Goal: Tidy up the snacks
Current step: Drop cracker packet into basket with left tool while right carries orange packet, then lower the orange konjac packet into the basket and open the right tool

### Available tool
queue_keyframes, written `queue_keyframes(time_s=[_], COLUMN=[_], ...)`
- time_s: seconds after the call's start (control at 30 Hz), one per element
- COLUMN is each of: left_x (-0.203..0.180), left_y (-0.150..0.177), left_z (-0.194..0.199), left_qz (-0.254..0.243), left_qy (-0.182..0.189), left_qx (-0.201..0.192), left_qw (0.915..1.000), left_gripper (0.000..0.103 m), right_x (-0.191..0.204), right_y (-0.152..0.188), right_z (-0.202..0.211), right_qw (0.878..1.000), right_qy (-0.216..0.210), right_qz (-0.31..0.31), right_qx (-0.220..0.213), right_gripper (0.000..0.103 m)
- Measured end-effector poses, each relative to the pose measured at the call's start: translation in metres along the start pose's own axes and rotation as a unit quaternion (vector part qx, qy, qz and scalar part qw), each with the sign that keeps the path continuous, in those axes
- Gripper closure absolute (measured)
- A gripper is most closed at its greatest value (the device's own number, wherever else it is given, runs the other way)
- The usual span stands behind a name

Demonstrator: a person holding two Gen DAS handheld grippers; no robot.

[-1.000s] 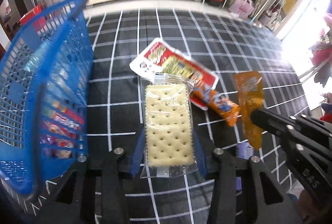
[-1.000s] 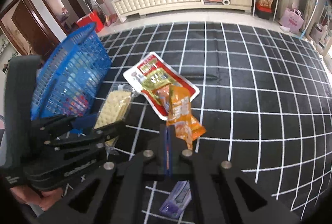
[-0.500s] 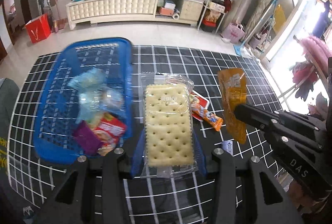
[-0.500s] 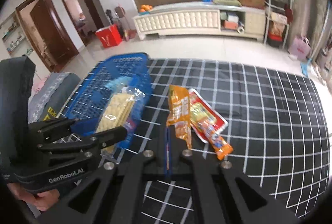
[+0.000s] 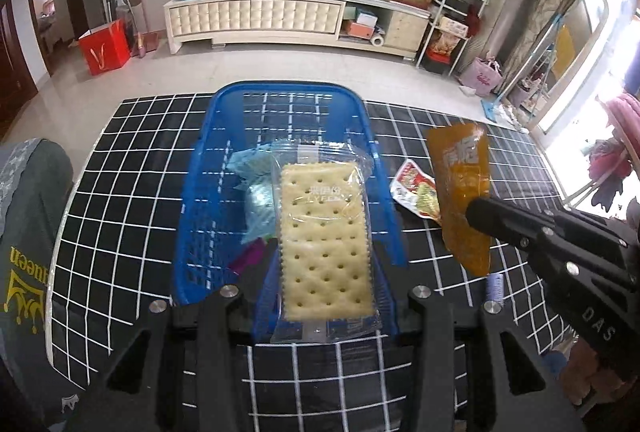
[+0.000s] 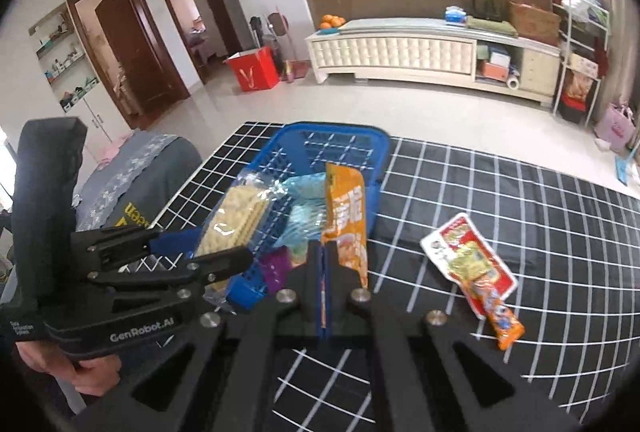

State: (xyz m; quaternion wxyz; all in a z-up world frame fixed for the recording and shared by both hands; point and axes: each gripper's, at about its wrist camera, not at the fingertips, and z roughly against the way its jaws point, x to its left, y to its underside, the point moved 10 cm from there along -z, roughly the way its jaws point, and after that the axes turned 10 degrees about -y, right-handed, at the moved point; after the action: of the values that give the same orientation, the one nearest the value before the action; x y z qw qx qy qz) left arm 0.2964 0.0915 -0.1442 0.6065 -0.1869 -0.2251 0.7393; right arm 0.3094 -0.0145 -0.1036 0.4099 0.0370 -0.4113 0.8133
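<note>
My left gripper (image 5: pixel 325 296) is shut on a clear-wrapped cracker pack (image 5: pixel 324 240) and holds it above the blue basket (image 5: pixel 224 168). The basket holds light blue packets (image 5: pixel 256 208) and a purple one (image 5: pixel 248 258). My right gripper (image 6: pixel 323 272) is shut on an orange snack pouch (image 6: pixel 346 228), held upright beside the basket's right side (image 6: pixel 380 168); the pouch also shows in the left wrist view (image 5: pixel 462 188). A red-and-white snack pack (image 6: pixel 466 260) and an orange packet (image 6: pixel 498 316) lie on the black checked table (image 6: pixel 540 216).
A grey cushioned chair (image 5: pixel 28 240) stands at the table's left edge. A small purple packet (image 5: pixel 495 286) lies on the table near the right gripper. Beyond the table are tiled floor, a white cabinet (image 5: pixel 256 18) and a red bag (image 5: pixel 105 46).
Both grippers rose and swung left with their snacks. The cracker pack went from above the table to above the basket. The orange pouch now hangs next to the basket.
</note>
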Motion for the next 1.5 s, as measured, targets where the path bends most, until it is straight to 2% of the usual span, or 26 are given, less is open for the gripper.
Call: queue_keyframes(time_s=[0.3, 0.53, 0.63, 0.67, 0.77, 0.93, 1.2, 1.5], left_x=[-0.009, -0.019, -0.021, -0.022, -0.021, -0.005, 0.044, 0.076], left_y=[-0.002, 0.01, 0.015, 0.016, 0.014, 0.009, -0.016, -0.043], left_z=[-0.049, -0.076, -0.077, -0.076, -0.066, -0.05, -0.018, -0.025], left_qz=[-0.004, -0.005, -0.009, -0.01, -0.014, 0.0, 0.006, 0.011], left_qy=[0.014, 0.022, 0.021, 0.025, 0.023, 0.024, -0.003, -0.024], left_qx=[0.034, 0.065, 0.073, 0.074, 0.063, 0.044, -0.007, -0.023], left_qw=[0.9993, 0.9976, 0.997, 0.9969, 0.9976, 0.9987, 1.0, 0.9994], left_gripper=[0.062, 0.062, 0.056, 0.051, 0.036, 0.036, 0.036, 0.036], right_x=[-0.012, -0.031, -0.033, -0.032, -0.029, -0.017, 0.002, 0.0], right_y=[0.002, 0.008, 0.012, 0.012, 0.01, 0.004, -0.018, -0.04], right_z=[-0.024, -0.028, -0.027, -0.027, -0.024, -0.024, -0.037, -0.077], right_qw=[1.0, 0.999, 0.999, 0.999, 0.999, 0.999, 1.0, 0.999], right_qy=[0.002, 0.014, 0.016, 0.016, 0.018, 0.017, 0.007, 0.006], right_qz=[-0.01, -0.027, -0.032, -0.033, -0.029, -0.018, 0.003, 0.012], right_qx=[0.013, 0.025, 0.027, 0.027, 0.026, 0.026, 0.029, 0.049], right_gripper=[0.1, 0.1, 0.1, 0.1, 0.1, 0.1, 0.1, 0.1])
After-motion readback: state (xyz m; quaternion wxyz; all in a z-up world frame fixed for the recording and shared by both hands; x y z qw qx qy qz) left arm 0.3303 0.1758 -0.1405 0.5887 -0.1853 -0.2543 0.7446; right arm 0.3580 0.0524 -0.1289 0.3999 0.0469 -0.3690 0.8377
